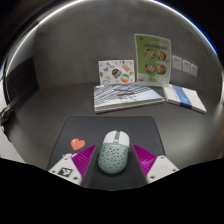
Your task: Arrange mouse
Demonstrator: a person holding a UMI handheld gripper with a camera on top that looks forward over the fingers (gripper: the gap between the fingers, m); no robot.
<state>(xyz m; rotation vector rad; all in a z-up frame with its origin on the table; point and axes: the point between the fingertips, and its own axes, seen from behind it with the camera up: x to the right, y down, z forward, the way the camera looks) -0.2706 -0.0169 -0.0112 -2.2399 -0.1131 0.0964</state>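
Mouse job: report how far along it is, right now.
Done: the mouse already lies on the dark mouse pad, with the claw brought up around it. In hand: its rear sits between the pink pads; whether they press on it yet, I cannot tell. Left: any final shift or straightening on the pad, then letting go. The booklets behind are untouched.

Dim, even light falls from above; the grey tabletop (60, 110) looks dull, with soft shadows under the books (128, 96). Strong fisheye bending curves the far edges. A pale glare streak runs along the left rim.
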